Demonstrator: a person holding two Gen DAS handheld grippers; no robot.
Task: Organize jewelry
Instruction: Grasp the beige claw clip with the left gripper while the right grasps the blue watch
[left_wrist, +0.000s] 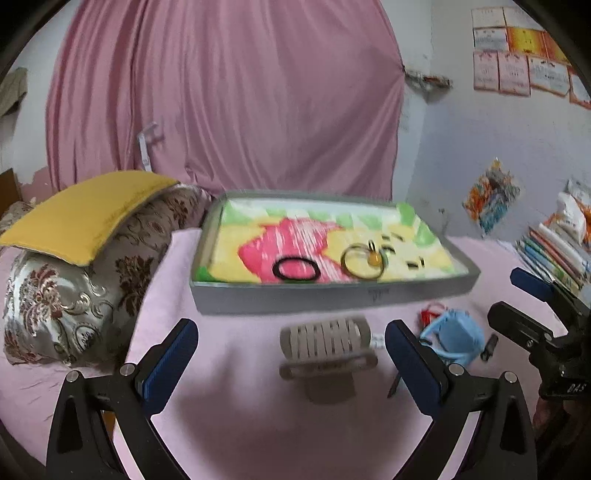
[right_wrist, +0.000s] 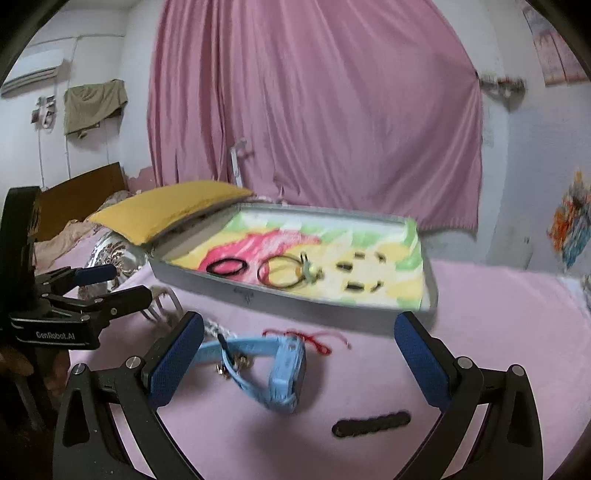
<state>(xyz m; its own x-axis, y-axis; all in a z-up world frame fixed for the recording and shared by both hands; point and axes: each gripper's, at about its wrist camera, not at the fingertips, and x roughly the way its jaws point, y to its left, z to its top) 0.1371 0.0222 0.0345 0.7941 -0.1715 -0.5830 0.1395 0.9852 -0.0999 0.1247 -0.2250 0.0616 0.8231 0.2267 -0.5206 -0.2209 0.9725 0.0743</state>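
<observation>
Both tools wide open, nothing between the pads. Left tool (left_wrist: 291, 363) hangs over the pink bed sheet (left_wrist: 229, 424); the beige hair claw clip (left_wrist: 325, 343) lies on the sheet in the gap between its fingers, untouched. Right tool (right_wrist: 299, 360) likewise open, w/ the blue watch (right_wrist: 280, 369) lying in its gap at 12 o'clock.

Task things: grey tray (left_wrist: 332, 295) at 12 o'clock of both tools, lined w/ a bright printed cloth. In it already: black hair tie (left_wrist: 296, 268), gold bangle (left_wrist: 364, 264), a few small dark bits at approx 3 o'clock of the bangle, too blurred to name. Still out on the sheet: clip, watch, red string (right_wrist: 314, 338) just past the watch, small gold pieces (right_wrist: 236, 365) by the strap, dark fuzzy strip (right_wrist: 371, 424) at 5 o'clock of the watch.

Risks, as I judge them:
- Watch strap is soft, rubbery, curved; a pinch on the strap alone may let the body swing or slip.
- Red string is thin and limp, and could snag on the watch and drag along.
- Clip is hard, ribbed plastic w/ teeth; a bad angle could pop it sideways.
- Sheet is soft and wrinkly, so pads may grab fabric too.
- Tools are close together; they could collide.
</observation>
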